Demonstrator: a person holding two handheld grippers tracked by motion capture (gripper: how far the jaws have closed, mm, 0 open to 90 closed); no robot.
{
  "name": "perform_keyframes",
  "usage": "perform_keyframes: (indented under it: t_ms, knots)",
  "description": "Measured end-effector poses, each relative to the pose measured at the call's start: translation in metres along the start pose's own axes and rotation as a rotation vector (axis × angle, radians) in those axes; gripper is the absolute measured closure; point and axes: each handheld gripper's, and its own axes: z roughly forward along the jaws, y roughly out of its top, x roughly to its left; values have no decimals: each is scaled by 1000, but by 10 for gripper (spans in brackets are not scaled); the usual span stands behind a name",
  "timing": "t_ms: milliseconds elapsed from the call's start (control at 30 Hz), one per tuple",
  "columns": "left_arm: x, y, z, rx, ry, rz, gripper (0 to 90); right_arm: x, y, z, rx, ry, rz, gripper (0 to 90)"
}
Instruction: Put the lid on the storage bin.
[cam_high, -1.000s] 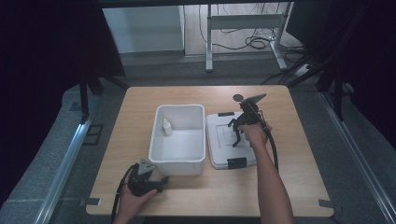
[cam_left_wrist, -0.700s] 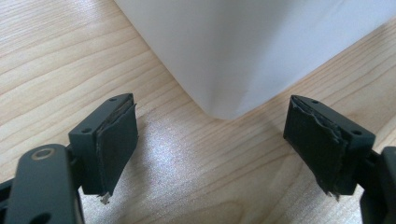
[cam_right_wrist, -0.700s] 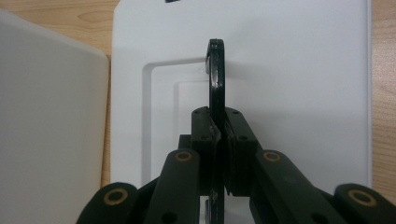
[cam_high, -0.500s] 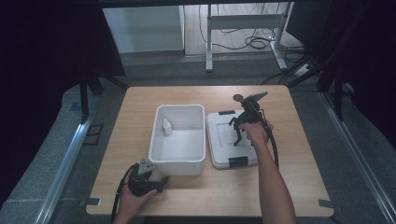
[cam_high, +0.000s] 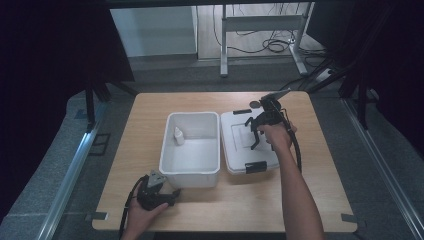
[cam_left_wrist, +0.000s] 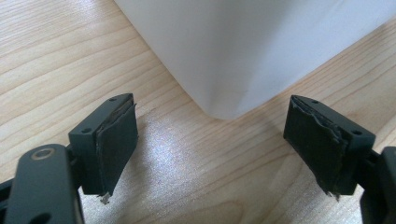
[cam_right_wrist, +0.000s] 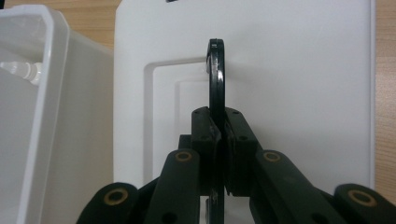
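Count: one white bin, one small bottle inside it, one lid flat on table beside bin.
Right tongs clenched on black handle, over lid.
Left tongs spread wide, empty, at bin corner.

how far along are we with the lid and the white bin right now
Done: the right gripper is shut on the black handle of the white lid. A small white bottle sits in the open bin.

In hand: the lid hangs from that grip beside the bin.

Left, probably: set the lid on the bin and close the black latch. The left gripper rests open at the bin's corner.
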Motion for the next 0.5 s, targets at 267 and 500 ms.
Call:
perform_keyframes:
  t_ms: [267,500]
  knots:
    - [0,0,0,0,0,0,175,5,2,-11,-11,9,-4,849]
    - [0,0,0,0,-1,0,175,19,5,-25,-24,10,-44,849]
